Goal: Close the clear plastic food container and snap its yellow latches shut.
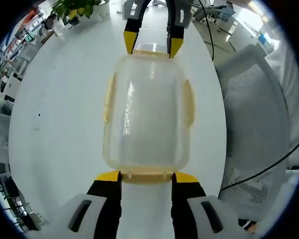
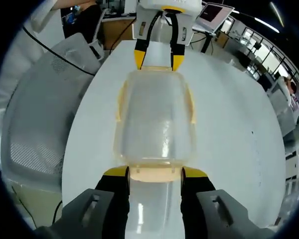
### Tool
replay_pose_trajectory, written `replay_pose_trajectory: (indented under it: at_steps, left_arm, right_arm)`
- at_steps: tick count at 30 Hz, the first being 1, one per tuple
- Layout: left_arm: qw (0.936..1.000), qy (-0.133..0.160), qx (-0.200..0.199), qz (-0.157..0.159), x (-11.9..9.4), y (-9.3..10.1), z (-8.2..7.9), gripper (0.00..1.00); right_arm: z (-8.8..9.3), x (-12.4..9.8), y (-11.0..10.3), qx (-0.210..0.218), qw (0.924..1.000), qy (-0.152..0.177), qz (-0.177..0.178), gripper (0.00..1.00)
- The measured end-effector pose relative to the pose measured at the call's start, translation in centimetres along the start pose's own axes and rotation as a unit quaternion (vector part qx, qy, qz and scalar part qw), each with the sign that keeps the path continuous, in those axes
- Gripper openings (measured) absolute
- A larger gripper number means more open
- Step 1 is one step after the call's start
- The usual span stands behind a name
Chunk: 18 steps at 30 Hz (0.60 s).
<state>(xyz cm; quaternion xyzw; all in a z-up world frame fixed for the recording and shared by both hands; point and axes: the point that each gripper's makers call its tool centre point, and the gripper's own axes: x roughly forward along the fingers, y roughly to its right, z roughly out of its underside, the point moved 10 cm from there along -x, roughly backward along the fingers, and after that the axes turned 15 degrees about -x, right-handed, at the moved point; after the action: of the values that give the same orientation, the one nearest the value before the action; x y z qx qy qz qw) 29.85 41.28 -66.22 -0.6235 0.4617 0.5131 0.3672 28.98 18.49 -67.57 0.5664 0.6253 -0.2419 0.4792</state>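
The left hand-held gripper (image 1: 146, 177) stood with its jaws spread to roughly the width of the near end latch (image 1: 146, 175), yellow tips flanking it at either side and gripping nothing. The right hand-held gripper (image 2: 155, 172) mirrored it at the opposite end, jaws likewise parted around the latch (image 2: 155, 174) there, no squeeze on it. Between the two, the clear plastic food container (image 1: 148, 114) sat flat on the white tabletop (image 1: 60, 114), lid already on top, pale yellow side latches (image 1: 108, 97) along its long edges. It looked empty and light, thin-walled, smooth and likely to skate on that slick surface if pushed from one end alone. Best purchase, by my reading, was the stiff rim and the latch tabs, bracing both ends at once. A mesh chair (image 1: 254, 99) stood beside the tabletop.
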Motion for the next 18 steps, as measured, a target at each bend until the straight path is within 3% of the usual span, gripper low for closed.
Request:
replay_pose_trajectory:
  at_steps: [18]
  left_arm:
    - [0.9997, 0.002, 0.025, 0.009, 2.3, 2.5, -8.9, 0.33]
  right_arm:
    - [7.8, -4.2, -2.6, 0.025, 0.9996, -0.011, 0.0, 0.36]
